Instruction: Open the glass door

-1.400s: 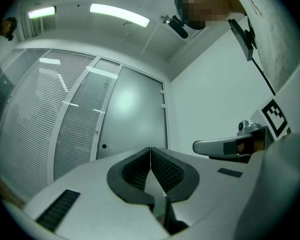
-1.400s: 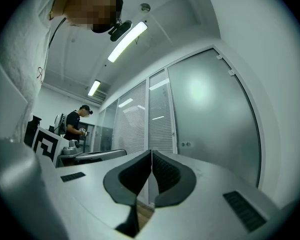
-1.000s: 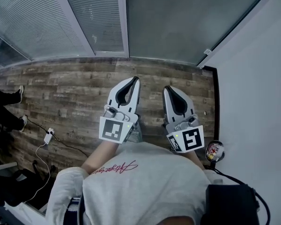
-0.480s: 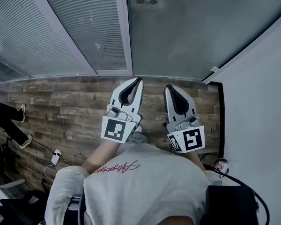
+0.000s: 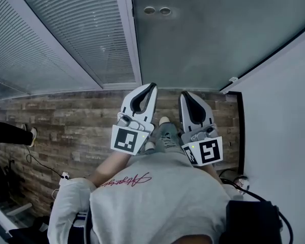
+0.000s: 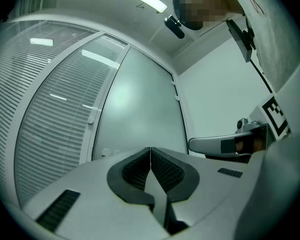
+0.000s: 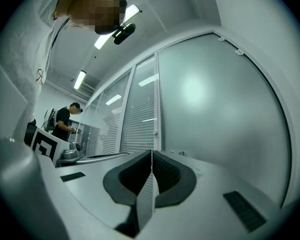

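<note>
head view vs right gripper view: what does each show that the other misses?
Head view only: the brown wood-plank floor in front of the door. Right gripper view only: the ceiling with its strip lights. Both: the frosted glass door, the white slatted blinds panel beside it, and the right claw, shut with nothing in it.
</note>
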A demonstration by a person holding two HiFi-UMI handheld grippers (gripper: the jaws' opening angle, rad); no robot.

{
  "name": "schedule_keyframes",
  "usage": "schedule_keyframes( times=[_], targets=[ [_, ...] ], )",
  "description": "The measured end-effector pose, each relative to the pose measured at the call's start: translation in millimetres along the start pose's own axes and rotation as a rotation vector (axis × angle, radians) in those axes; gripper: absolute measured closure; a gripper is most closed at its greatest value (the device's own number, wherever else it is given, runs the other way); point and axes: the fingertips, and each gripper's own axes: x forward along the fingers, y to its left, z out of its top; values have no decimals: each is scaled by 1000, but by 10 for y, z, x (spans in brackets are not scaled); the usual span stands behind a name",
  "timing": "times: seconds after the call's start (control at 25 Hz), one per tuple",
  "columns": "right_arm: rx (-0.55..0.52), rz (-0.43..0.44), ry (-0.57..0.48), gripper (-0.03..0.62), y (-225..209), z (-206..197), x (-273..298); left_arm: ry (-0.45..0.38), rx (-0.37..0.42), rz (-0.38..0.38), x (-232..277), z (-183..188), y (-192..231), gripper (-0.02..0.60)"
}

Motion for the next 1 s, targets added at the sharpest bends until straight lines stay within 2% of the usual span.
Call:
schedule_keyframes(
  times=[0.16, 0.32, 0.48, 0.64, 0.76, 0.8, 0.84, 0.88, 1.0],
  targets=[
    [-5, 6, 2, 574, -172, -64, 326, -28, -12, 21, 291, 38, 224, 565],
    [-1, 23, 0, 574, -337, -123, 712, 9, -3, 43, 519, -184, 507, 565],
    [-4, 36, -1, 574, -561, -157, 1134, -42, 3, 69, 857, -117, 792, 565],
    [-19, 19, 27, 574, -883, -296, 1633, 6, 11, 119, 1142, -299, 1105, 565],
    [-32, -8, 67, 572, -1047, -474, 2137, 9, 16, 145, 1293, -353, 1274, 565],
    [-44, -18, 77, 562, -1073, -508, 2318, 5, 17, 153, 1331, -348, 1320, 565],
    [-59, -30, 91, 463, -1093, -536, 2498, 0, 17, 163, 1366, -333, 1364, 565],
    [-70, -44, 108, 397, -1112, -569, 2668, -6, 16, 174, 1394, -314, 1410, 565],
    [-45, -90, 154, 390, -1185, -730, 3047, -6, 13, 203, 1429, -311, 1545, 565]
  ],
)
